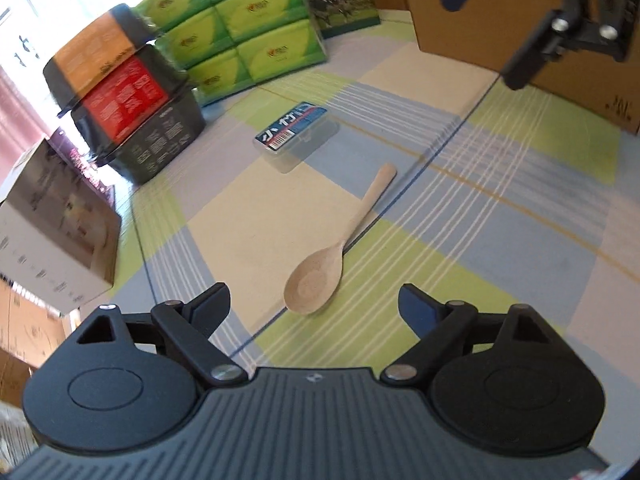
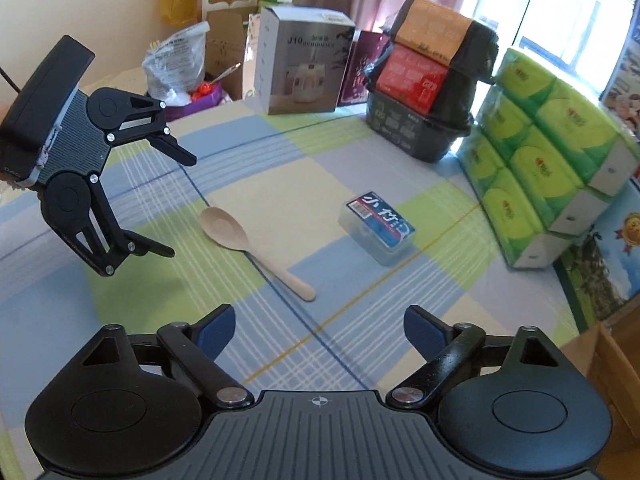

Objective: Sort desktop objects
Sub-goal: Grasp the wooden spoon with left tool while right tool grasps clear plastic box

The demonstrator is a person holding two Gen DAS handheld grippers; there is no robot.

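The tabletop is covered with a cloth checked in blue, green and cream. The wooden spoon lies flat near its middle and is taken here as the landmark.

The left tongs are seen in the right wrist view held above the tabletop, to the bowl side of the spoon, tilted downward with their fingers pointing toward the spoon's bowl. They are spread wide and nothing is held or touched by them. In the left wrist view the left tongs are shown with the spoon's bowl just ahead of the gap between the fingers, not touching either.

The right tongs are held above the tabletop on the handle side of the spoon, the handle end lying just ahead of the left finger. They too are spread wide and empty. In the left wrist view the right tongs are seen raised well beyond the spoon's handle, blurred.

Beyond the spoon, a stack of green tissue packs stands at the tabletop's edge, with black stacked containers bearing orange and red labels beside it, and a grey box further along.

A small clear plastic box with a blue label lies flat near the spoon's handle, apart from it.
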